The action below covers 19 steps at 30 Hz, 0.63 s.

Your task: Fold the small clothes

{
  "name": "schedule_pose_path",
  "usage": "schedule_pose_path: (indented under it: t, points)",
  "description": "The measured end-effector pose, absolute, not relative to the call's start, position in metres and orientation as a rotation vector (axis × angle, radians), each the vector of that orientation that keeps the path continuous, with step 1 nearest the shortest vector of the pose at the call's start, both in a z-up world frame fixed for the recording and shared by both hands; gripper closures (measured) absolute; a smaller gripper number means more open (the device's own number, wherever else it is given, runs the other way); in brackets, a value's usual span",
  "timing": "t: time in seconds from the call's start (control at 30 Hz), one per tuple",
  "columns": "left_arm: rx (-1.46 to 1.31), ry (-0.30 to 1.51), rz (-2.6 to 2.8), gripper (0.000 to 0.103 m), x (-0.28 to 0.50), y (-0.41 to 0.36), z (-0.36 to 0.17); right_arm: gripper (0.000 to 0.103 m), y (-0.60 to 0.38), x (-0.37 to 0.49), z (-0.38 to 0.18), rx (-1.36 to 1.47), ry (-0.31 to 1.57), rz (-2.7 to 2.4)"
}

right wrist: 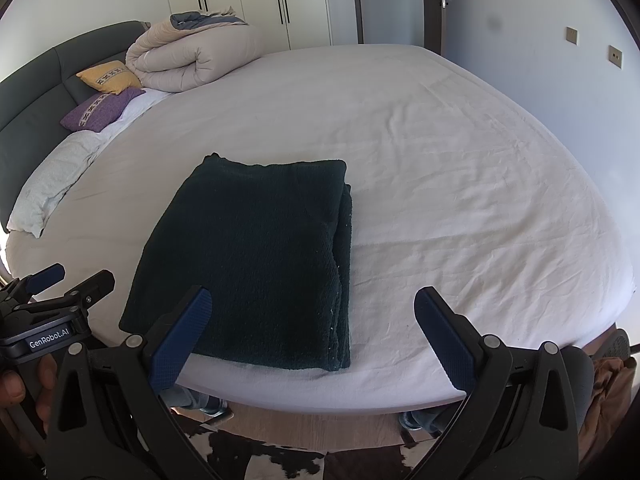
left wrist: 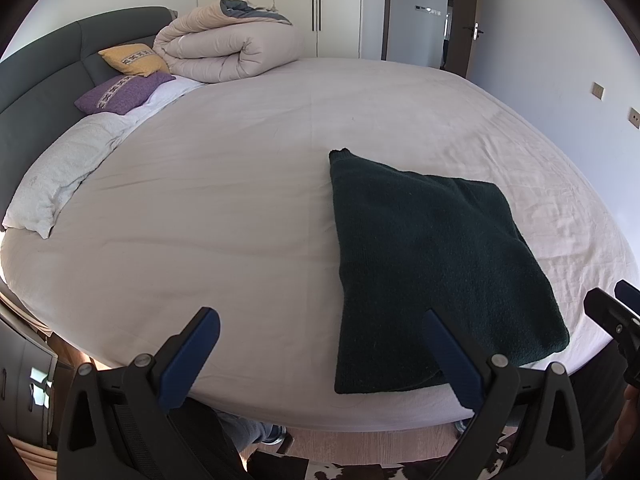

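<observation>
Here, a folded garment lies on the bed, both tools held back from it.

The bed (right wrist: 440,140) carries the dark green knit garment (right wrist: 256,264) near its front edge, well apart from the rolled duvet (right wrist: 192,60) at the headboard, already folded into a tidy stack, likely why neither tool touches it. The left hand-held gripper (left wrist: 320,344) and right hand-held gripper (right wrist: 312,328) both hover spread and empty. Layers under the garment's top face are hidden.

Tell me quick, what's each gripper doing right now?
Left gripper: open, holding nothing.
Right gripper: open, holding nothing; the folded dark green sweater lies free.
</observation>
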State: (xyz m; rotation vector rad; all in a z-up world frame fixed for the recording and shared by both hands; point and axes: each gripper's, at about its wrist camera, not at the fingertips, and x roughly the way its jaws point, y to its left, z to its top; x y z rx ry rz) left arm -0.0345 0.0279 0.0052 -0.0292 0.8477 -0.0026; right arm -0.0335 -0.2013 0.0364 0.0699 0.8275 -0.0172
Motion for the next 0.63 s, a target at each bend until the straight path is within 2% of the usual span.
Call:
schedule_pose_path:
  t: [0.63]
  points:
    - [0.005,0.840,-0.005,0.000,-0.0325,0.0309,0.0040,0.000,-0.2039,-0.0313,0.0298,0.089,0.846,-0.016]
